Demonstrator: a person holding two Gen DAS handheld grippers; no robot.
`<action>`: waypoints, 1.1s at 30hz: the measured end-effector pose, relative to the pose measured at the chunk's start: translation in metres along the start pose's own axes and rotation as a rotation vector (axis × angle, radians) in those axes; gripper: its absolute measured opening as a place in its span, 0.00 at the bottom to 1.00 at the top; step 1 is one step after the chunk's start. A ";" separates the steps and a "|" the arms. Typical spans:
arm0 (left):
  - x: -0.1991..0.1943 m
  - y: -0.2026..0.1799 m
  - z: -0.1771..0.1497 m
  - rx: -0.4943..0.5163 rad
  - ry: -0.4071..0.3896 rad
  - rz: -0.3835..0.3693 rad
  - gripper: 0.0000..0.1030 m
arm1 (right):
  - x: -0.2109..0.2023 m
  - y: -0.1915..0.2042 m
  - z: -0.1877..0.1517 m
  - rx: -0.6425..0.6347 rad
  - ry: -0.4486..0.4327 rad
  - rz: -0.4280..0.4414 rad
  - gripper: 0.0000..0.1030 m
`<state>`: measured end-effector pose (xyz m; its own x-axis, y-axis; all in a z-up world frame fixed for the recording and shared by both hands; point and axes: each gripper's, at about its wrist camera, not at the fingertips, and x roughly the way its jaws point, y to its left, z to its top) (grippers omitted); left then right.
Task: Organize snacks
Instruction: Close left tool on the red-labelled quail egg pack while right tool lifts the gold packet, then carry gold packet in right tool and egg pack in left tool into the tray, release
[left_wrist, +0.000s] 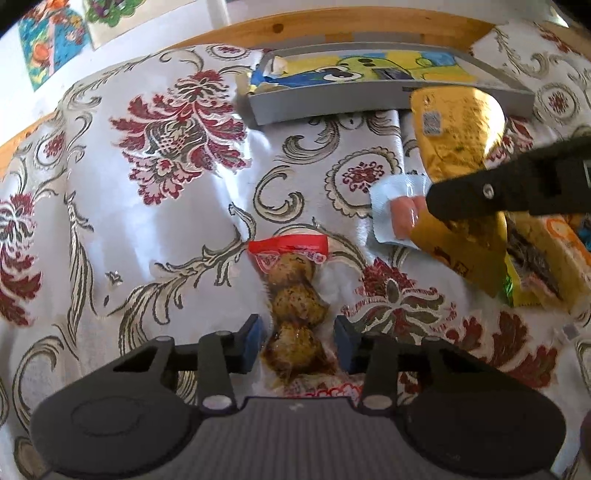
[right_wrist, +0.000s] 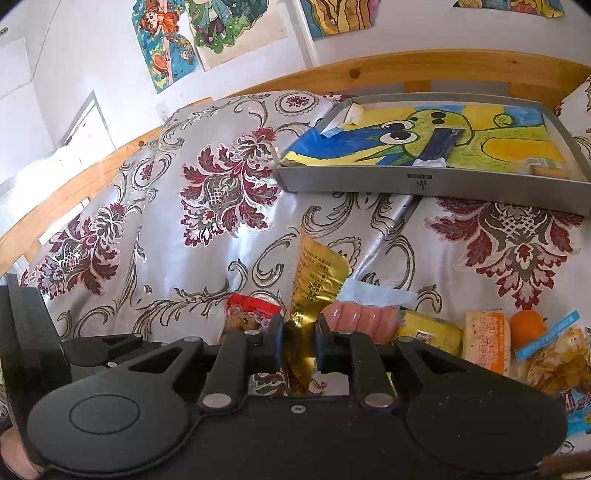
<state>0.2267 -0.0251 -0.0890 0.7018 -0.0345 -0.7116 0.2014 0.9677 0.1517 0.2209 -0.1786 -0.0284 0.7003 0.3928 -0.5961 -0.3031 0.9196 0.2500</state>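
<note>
A home: children's drawings (right_wrist: 173, 44) taped above a pine-framed bed (right_wrist: 369, 74) with floral cover (right_wrist: 221, 184).

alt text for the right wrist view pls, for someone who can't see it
The right gripper is shut on a gold snack pouch above a floral tablecloth. Pink sausages and other snacks lie to the right; a grey tray holding a drawing sits behind.

Silver tablecloth (left_wrist: 155, 229), maroon floral and grey scroll pattern. Grey tray (right_wrist: 424, 184), yellow-blue-green cartoon drawing inside. Gold foil pouch (right_wrist: 314, 273). Pink sausages (right_wrist: 364, 317). Red-topped clear pack (left_wrist: 291, 284), brown balls. Black grippers, blue pads (left_wrist: 255, 332).
</note>
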 end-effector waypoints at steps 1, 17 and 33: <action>0.000 0.002 0.000 -0.019 0.001 -0.009 0.44 | 0.000 0.000 0.000 0.000 0.001 0.000 0.17; -0.006 0.047 -0.001 -0.368 -0.051 -0.230 0.43 | -0.004 0.002 0.003 -0.021 -0.031 -0.011 0.17; -0.022 0.043 0.011 -0.450 -0.127 -0.281 0.43 | -0.018 0.001 0.010 -0.034 -0.092 -0.033 0.17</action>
<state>0.2276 0.0145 -0.0592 0.7460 -0.3099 -0.5894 0.1003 0.9273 -0.3607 0.2146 -0.1845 -0.0098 0.7659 0.3629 -0.5308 -0.2995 0.9318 0.2049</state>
